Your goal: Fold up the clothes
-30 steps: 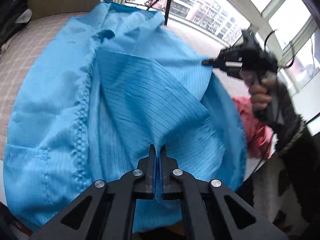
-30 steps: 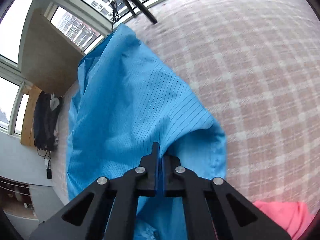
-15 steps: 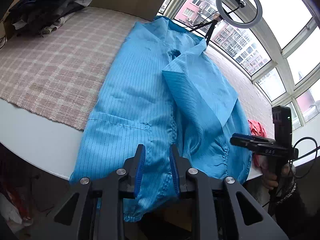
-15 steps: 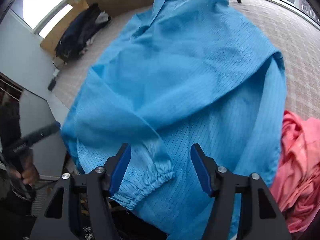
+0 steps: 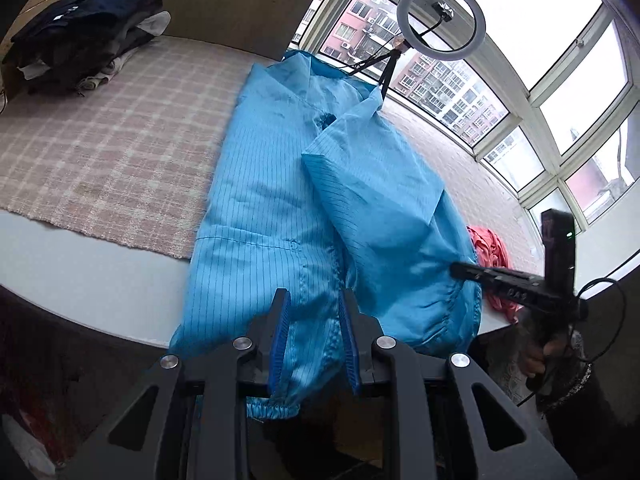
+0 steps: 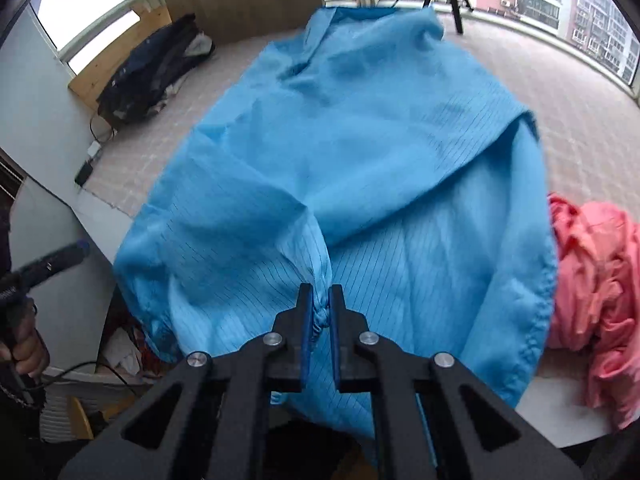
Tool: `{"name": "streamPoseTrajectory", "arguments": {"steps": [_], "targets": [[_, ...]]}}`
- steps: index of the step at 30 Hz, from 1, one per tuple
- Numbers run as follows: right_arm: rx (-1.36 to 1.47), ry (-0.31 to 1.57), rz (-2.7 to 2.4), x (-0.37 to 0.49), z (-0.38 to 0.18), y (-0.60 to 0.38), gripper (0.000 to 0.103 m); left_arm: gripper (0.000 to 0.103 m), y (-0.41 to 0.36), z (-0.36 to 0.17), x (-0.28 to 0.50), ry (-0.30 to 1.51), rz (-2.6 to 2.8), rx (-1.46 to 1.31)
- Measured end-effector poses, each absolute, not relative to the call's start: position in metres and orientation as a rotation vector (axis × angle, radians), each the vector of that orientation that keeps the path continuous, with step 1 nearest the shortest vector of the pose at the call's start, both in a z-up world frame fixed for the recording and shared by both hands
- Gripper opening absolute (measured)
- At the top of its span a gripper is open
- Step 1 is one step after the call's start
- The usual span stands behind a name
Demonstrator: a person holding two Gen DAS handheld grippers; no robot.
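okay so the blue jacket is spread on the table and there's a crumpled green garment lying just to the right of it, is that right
Not quite: the crumpled garment is pink, not green. The right wrist view shows it lying just to the right of the blue jacket, which is spread on the table as you said.

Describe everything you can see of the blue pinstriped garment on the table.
The blue pinstriped garment is thin, slightly shiny cloth with dark stripes, a collar at the far end and elastic cuffs. It lies lengthwise across the checked mat, sleeves folded over its body, hem hanging off the table edge. The right gripper is closing on a gathered cuff; the left gripper straddles cloth without pinching.
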State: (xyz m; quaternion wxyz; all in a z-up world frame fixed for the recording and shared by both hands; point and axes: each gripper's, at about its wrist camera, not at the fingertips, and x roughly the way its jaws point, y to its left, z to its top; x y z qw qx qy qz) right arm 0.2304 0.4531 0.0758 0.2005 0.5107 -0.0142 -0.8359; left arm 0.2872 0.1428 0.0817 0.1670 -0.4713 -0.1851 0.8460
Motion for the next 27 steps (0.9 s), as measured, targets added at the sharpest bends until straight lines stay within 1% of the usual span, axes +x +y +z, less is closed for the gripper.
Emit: {"name": "streamPoseTrajectory", "arguments": {"steps": [3, 6, 9, 10, 12, 13, 14, 15, 17, 19, 21, 25, 27], "targets": [[1.252, 0.02, -2.477, 0.246, 0.146, 0.454, 0.008, 0.022, 0.132, 0.082, 0.296, -0.551, 2.4, -1.318], [1.094, 0.037, -2.462, 0.26, 0.209, 0.428, 0.008, 0.022, 0.12, 0.081, 0.304, -0.581, 2.4, -1.297], [1.029, 0.022, -2.343, 0.27, 0.236, 0.382, 0.008, 0.022, 0.105, 0.079, 0.312, -0.624, 2.407, -1.278], [1.035, -0.003, -2.281, 0.274, 0.236, 0.364, 0.008, 0.022, 0.099, 0.078, 0.313, -0.638, 2.416, -1.272], [1.101, -0.07, -2.111, 0.274, 0.216, 0.319, 0.014, 0.022, 0.086, 0.076, 0.317, -0.671, 2.439, -1.265], [1.16, -0.096, -2.021, 0.274, 0.201, 0.297, 0.019, 0.022, 0.079, 0.074, 0.319, -0.686, 2.455, -1.27], [1.228, -0.093, -1.954, 0.279, 0.185, 0.28, 0.028, 0.022, 0.072, 0.072, 0.32, -0.701, 2.47, -1.275], [1.291, -0.061, -1.909, 0.283, 0.169, 0.263, 0.032, 0.022, 0.065, 0.07, 0.322, -0.717, 2.485, -1.281], [1.361, 0.002, -1.864, 0.29, 0.145, 0.245, 0.032, 0.022, 0.053, 0.067, 0.326, -0.75, 2.506, -1.295], [1.364, 0.006, -1.886, 0.29, 0.135, 0.257, 0.032, 0.022, 0.052, 0.065, 0.33, -0.745, 2.503, -1.299], [1.392, -0.051, -1.951, 0.275, 0.129, 0.288, 0.032, 0.022, 0.063, 0.065, 0.333, -0.685, 2.498, -1.307], [1.511, -0.319, -2.197, 0.22, 0.108, 0.398, 0.032, 0.022, 0.112, 0.063, 0.331, -0.554, 2.41, -1.32], [1.549, -0.403, -2.341, 0.192, 0.098, 0.455, 0.032, 0.022, 0.144, 0.06, 0.327, -0.494, 2.352, -1.328]]}}
